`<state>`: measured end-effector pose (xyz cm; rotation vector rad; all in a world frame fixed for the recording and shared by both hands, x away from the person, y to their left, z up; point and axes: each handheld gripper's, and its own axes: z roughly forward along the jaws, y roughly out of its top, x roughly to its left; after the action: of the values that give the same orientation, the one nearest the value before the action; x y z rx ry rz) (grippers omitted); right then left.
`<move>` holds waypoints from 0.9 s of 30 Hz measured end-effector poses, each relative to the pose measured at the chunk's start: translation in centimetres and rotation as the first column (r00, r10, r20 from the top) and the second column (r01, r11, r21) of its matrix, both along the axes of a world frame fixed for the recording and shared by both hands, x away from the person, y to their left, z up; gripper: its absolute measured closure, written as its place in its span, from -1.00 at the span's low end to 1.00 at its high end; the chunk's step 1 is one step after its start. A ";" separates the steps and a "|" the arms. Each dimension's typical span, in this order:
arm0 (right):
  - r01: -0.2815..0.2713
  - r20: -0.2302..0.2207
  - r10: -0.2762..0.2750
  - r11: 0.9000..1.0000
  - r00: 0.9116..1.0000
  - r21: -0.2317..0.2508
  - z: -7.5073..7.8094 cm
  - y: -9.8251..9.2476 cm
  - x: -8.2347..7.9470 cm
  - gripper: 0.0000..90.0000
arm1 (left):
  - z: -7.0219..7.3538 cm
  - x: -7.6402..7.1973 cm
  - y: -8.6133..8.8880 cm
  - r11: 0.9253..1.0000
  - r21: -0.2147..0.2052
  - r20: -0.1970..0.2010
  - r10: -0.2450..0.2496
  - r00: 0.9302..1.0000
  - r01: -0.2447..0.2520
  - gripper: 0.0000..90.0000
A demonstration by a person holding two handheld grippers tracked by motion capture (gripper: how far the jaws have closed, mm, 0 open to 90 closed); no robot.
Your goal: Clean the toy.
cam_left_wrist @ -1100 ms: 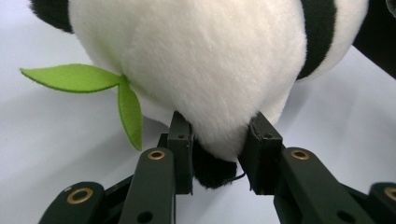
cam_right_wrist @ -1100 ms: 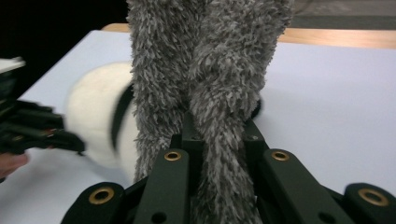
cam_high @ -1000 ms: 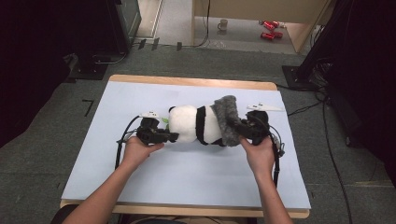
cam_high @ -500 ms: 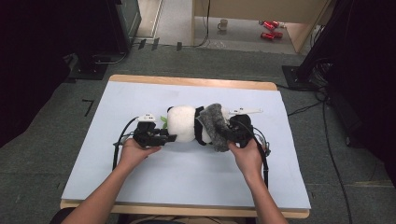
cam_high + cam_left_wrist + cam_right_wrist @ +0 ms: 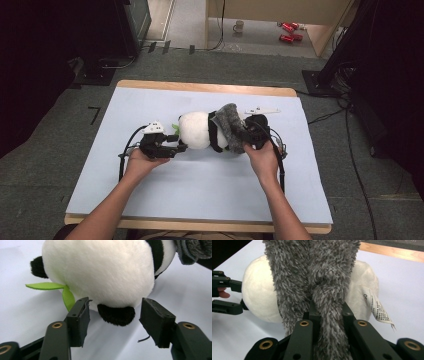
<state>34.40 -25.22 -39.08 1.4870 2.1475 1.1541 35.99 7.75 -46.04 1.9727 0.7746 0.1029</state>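
**Pulling a grey sock over a plush panda**

Lying on its side across the light blue table mat (image 5: 150, 200), the plush panda (image 5: 196, 131) runs left to right between both hands. The right gripper (image 5: 327, 308) is clamped on the fuzzy grey sock (image 5: 231, 125) draped over the panda's right end. The left gripper (image 5: 113, 312) has just been opening; its jaws stand apart around a black paw (image 5: 116, 314), not pressing it.

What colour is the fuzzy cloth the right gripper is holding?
Grey, a shaggy fuzzy cloth pinched in the right gripper; clearest in the right gripper view.
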 end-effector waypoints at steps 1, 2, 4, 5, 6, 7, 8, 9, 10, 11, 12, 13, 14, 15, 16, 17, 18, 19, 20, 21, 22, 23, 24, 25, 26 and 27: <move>-0.001 0.000 0.001 1.000 1.000 -0.001 0.1 0.0 0.1 0.75 | 0.0 0.0 0.0 1.000 -0.005 0.005 -0.001 1.000 0.001 -0.13; -0.002 0.001 0.002 1.000 1.000 -0.001 0.1 0.1 0.2 0.74 | 0.0 0.0 0.0 1.000 -0.012 0.013 -0.001 1.000 0.001 -0.15; -0.002 0.004 0.002 1.000 1.000 -0.001 0.1 0.1 0.4 0.74 | 0.1 0.1 0.0 0.999 -0.038 0.023 0.004 1.000 -0.003 -0.16; -0.003 0.003 0.003 1.000 1.000 0.000 0.1 0.1 0.5 0.74 | 0.2 0.2 0.0 0.999 -0.053 0.026 0.008 1.000 -0.006 -0.17; -0.005 0.003 0.005 1.000 1.000 -0.002 0.2 0.0 0.7 0.74 | 0.4 0.3 0.0 0.998 -0.058 0.034 0.013 0.999 -0.011 -0.17; -0.003 0.002 0.003 1.000 1.000 0.001 0.2 0.0 0.8 0.74 | 0.6 0.5 0.0 0.998 -0.062 0.036 0.013 0.999 -0.011 -0.17; -0.002 0.001 0.002 1.000 1.000 0.006 0.3 -0.1 0.8 0.74 | 0.8 0.8 0.0 0.998 -0.066 0.032 0.010 0.999 -0.008 -0.17; -0.001 0.003 0.001 1.000 1.000 0.010 0.2 -0.1 0.8 0.74 | 1.0 1.0 0.0 0.998 -0.070 0.028 0.005 1.000 -0.003 -0.18; -0.001 0.003 0.001 1.000 1.000 0.011 0.2 -0.1 0.9 0.74 | 1.0 1.2 -0.2 0.997 -0.072 0.024 -0.001 1.000 0.002 -0.19; 0.000 0.003 0.000 1.000 1.000 0.011 0.2 0.0 0.9 0.74 | 1.0 1.4 -0.3 0.998 -0.070 0.022 -0.003 1.000 0.004 -0.21; 0.000 0.003 0.000 1.000 1.000 0.012 0.2 0.0 0.8 0.74 | 0.9 1.5 -0.4 0.998 -0.068 0.025 -0.001 1.000 0.002 -0.22; 0.000 0.004 0.000 1.000 1.000 0.013 0.2 0.0 0.8 0.74 | 0.7 1.6 -0.5 0.998 -0.062 0.036 0.001 0.999 0.002 -0.23; -0.001 0.005 0.001 1.000 1.000 0.013 0.2 0.0 0.8 0.74 | 0.5 1.7 -0.6 0.998 -0.056 0.043 0.002 0.999 0.000 -0.25; -0.002 0.005 0.002 1.000 1.000 0.017 0.2 0.0 0.9 0.74 | 0.4 1.8 -0.8 0.998 -0.059 0.045 0.004 0.999 -0.001 -0.27; -0.002 0.008 0.002 1.000 1.000 0.022 0.3 0.0 0.9 0.73 | 0.2 1.9 -0.9 0.998 -0.059 0.053 0.005 0.999 -0.002 -0.30; -0.002 0.011 0.002 1.000 1.000 0.023 0.3 0.0 0.9 0.73 | 0.1 1.9 -1.1 0.998 -0.055 0.059 0.007 0.998 -0.004 -0.32; -0.001 0.013 0.001 1.000 1.000 0.025 0.3 0.0 0.9 0.73 | 0.0 2.0 -1.2 0.999 -0.052 0.059 0.015 0.998 -0.012 -0.32; -0.001 0.017 0.001 1.000 1.000 0.025 0.3 0.1 0.9 0.73 | -0.1 2.0 -1.4 0.999 -0.049 0.060 0.023 0.998 -0.020 -0.29; 0.001 0.020 -0.001 1.000 1.000 0.024 0.3 0.1 0.9 0.73 | -0.2 2.0 -1.5 0.998 -0.050 0.057 0.032 0.998 -0.029 -0.24; 0.002 0.023 -0.003 1.000 1.000 0.023 0.3 0.2 0.9 0.72 | -0.3 2.1 -1.5 0.998 -0.053 0.040 0.039 0.998 -0.037 -0.14; 0.003 0.025 -0.003 1.000 1.000 0.023 0.3 0.2 0.8 0.72 | -0.3 2.2 -1.5 0.997 -0.061 0.018 0.046 0.999 -0.045 -0.03; 0.005 0.026 -0.005 1.000 1.000 0.022 0.3 0.2 0.8 0.72 | -0.2 2.3 -1.5 0.997 -0.062 -0.015 0.054 0.998 -0.055 0.07; 0.005 0.027 -0.006 1.000 1.000 0.026 0.4 0.2 0.7 0.73 | -0.1 2.3 -1.4 0.996 -0.057 -0.034 0.061 0.998 -0.062 0.17; 0.006 0.024 -0.007 0.999 1.000 0.033 0.5 0.2 0.7 0.74 | 0.0 2.3 -1.5 0.997 -0.044 -0.030 0.068 0.997 -0.069 0.24; 0.006 0.027 -0.007 0.999 1.000 0.042 0.7 0.3 0.5 0.75 | 0.1 2.2 -1.6 0.997 -0.032 -0.024 0.073 0.997 -0.073 0.34; 0.004 0.032 -0.005 0.999 0.999 0.043 0.9 0.5 0.4 0.76 | 0.2 2.0 -1.6 0.997 -0.025 -0.016 0.074 0.997 -0.074 0.42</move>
<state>34.76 -24.77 -38.14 1.4804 2.1102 1.2218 37.99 6.11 -45.81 1.9229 0.8552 0.1217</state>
